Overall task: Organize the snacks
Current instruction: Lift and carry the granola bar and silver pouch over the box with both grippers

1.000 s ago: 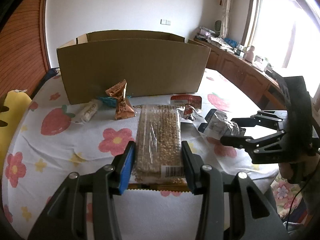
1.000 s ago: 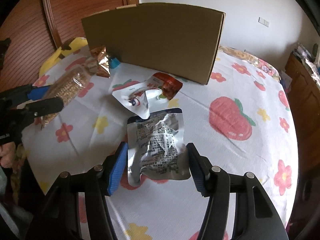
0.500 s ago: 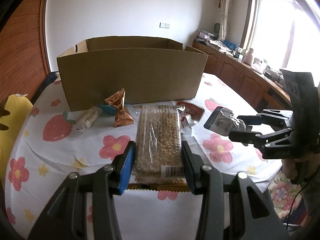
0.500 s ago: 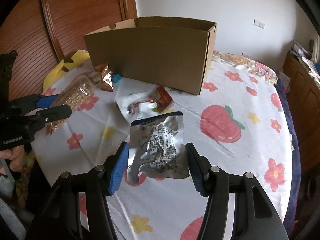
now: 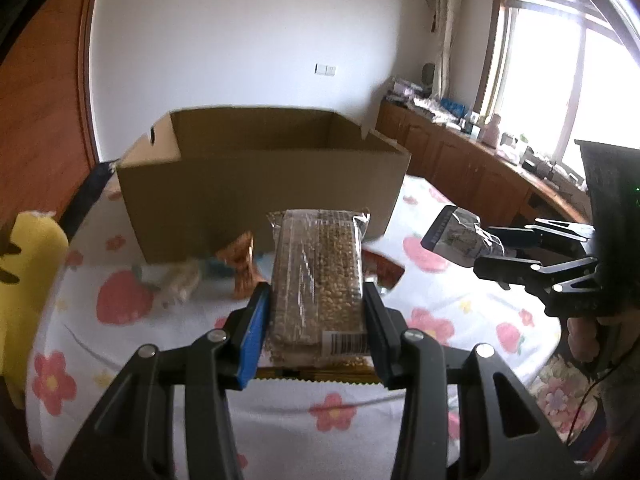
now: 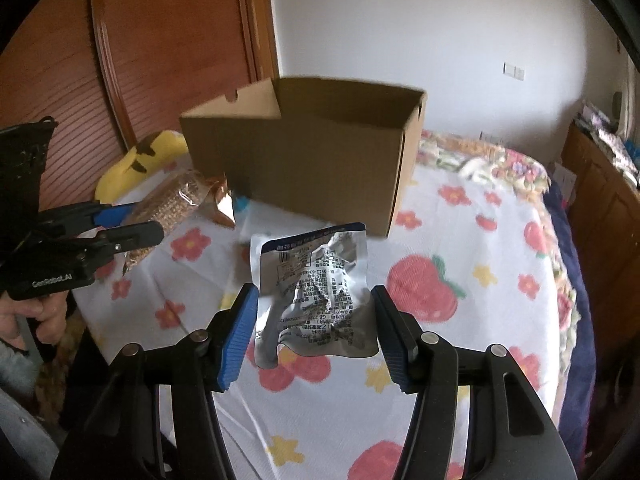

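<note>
Left wrist view: my left gripper [image 5: 316,312] clamps the grain bar [image 5: 318,276], my right gripper [image 6: 314,320] pinches the silver pouch [image 6: 316,284]; mid-carry, next over the box [image 5: 260,184] and drop.

Floral-clothed table [image 6: 472,240] bears cardboard box [image 6: 312,160] and copper wrapper [image 5: 242,266].

Left gripper [image 6: 136,226] body: white lettering, apparently "GenRobot.AI". Silver pouch [image 6: 316,292]: dense print, unreadable. Grain bar pack [image 5: 318,280]: barcode label only.
</note>
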Action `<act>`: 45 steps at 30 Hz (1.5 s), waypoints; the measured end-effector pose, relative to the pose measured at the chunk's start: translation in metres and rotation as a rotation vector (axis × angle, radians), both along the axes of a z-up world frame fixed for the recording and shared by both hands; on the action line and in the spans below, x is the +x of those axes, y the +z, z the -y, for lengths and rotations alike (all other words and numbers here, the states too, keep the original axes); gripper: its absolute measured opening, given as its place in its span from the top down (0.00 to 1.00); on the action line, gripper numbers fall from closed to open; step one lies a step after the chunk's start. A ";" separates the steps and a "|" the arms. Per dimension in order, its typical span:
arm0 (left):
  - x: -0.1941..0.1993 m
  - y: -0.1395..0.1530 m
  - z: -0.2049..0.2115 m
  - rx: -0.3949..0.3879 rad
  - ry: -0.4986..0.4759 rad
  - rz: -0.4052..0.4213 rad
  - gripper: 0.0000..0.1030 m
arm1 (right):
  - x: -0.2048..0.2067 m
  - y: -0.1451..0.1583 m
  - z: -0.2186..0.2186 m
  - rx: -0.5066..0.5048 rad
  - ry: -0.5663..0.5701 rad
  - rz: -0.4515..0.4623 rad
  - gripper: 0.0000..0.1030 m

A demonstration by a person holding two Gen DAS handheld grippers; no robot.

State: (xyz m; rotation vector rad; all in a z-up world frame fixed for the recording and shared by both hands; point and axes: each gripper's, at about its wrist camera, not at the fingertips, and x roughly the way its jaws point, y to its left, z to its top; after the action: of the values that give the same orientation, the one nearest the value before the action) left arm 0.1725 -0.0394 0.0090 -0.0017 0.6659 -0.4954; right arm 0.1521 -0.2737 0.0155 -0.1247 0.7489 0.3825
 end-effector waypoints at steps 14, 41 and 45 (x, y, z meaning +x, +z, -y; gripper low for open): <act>0.052 0.053 -0.013 -0.016 -0.004 0.075 0.58 | 0.029 0.064 -0.011 0.015 0.030 0.131 0.43; 0.168 0.049 -0.003 0.017 0.037 0.076 0.58 | 0.136 0.062 -0.030 0.018 0.041 0.159 0.43; 0.179 0.040 -0.002 0.018 0.044 0.058 0.58 | 0.145 0.054 -0.033 0.012 0.038 0.154 0.43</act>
State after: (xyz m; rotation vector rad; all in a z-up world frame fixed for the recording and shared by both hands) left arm 0.3511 -0.0375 0.0486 0.0147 0.6119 -0.4453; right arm 0.2966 -0.2409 0.0692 -0.1551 0.5932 0.4088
